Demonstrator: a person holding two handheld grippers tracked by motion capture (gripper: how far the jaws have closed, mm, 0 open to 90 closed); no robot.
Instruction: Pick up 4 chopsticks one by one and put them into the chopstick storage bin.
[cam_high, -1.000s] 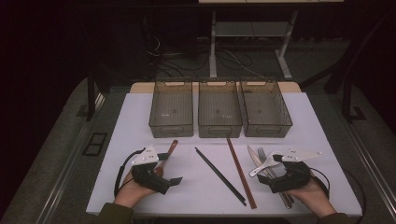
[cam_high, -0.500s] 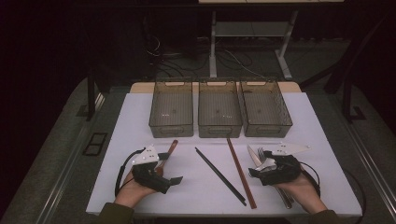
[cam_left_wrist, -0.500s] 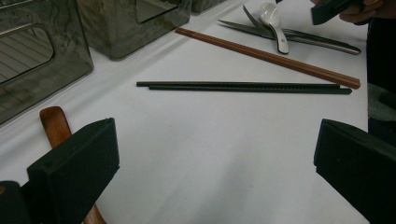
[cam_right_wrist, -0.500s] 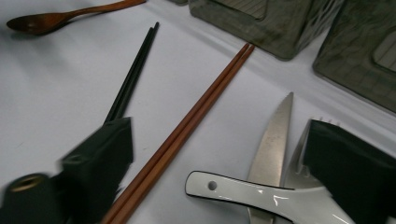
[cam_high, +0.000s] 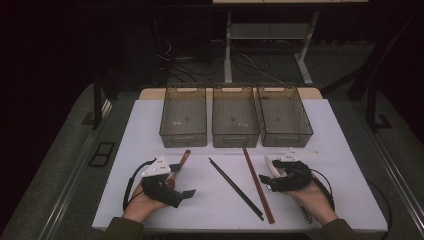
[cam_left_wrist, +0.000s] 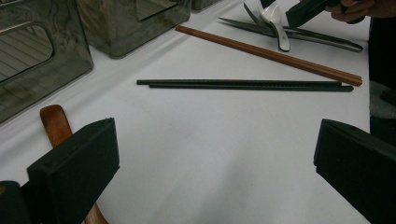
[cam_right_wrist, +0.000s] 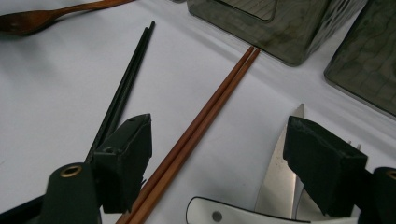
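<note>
my right gripper (cam_right_wrist: 217, 161), jaws apart and closing, is straddling two brown chopsticks (cam_right_wrist: 205, 116); two black chopsticks (cam_right_wrist: 122, 91), three bins (cam_high: 235, 117) are lying nearby.

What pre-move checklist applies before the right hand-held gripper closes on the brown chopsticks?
1. Right hand-held gripper jaws apart, just been closing, pads not yet pressing anything: ok.
2. Brown chopsticks lie between the jaws, pair together: ok.
3. White-handled knife also sits in the jaw gap, beside the chopsticks; risk of pinching both: not ok.
4. Black chopsticks run outside the jaw on the left of the right gripper view: ok.
5. Left hand-held gripper open, nothing between its jaws, wooden spoon beside one jaw: ok.
6. The three bins look unfilled from above: ok.
</note>
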